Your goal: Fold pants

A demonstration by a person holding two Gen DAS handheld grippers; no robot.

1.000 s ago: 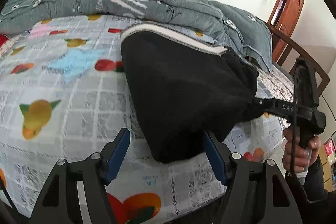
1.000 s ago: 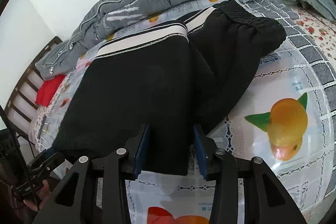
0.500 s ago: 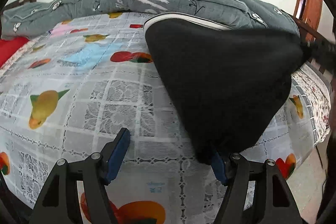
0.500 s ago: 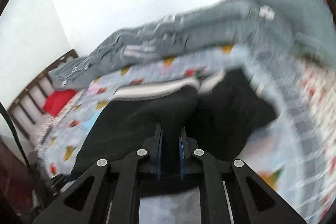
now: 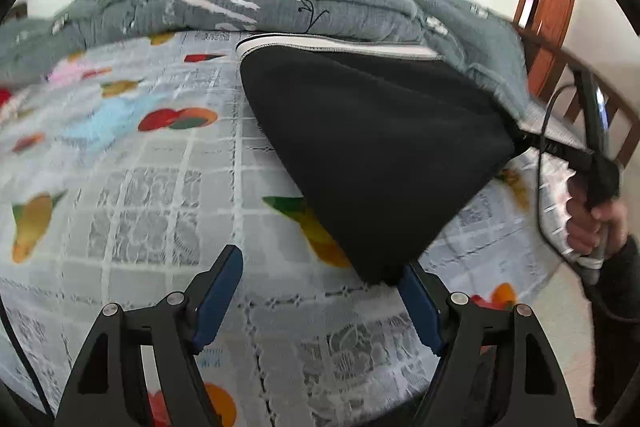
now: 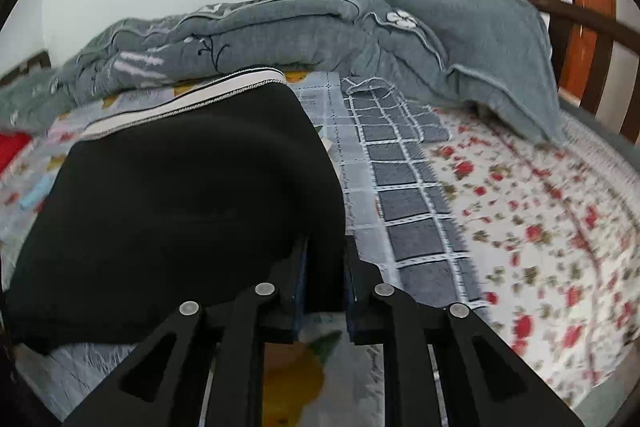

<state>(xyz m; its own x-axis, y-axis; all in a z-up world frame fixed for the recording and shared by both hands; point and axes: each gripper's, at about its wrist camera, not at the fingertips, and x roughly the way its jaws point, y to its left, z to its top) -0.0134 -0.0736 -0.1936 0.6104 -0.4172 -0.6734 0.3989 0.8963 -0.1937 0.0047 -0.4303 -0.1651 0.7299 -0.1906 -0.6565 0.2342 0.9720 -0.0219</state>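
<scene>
The black pants [image 5: 372,163] lie on the bed [image 5: 132,187], a corner now lifted and stretched rightward, no longer spread flat. The right gripper [image 6: 324,279], jaws clenched on that corner, reopened slightly just now. The left gripper [image 5: 320,291] widened, jaws released; the pants' tip touches its right finger. Only the right view shows the floral sheet [image 6: 540,219]. No readable writing.

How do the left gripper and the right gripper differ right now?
The left gripper stands wide open, pinching nothing; the right gripper is shut on the black pants. The pants' corner only overlaps one left finger, while the right pulls the cloth up. Both have blue pads.
</scene>
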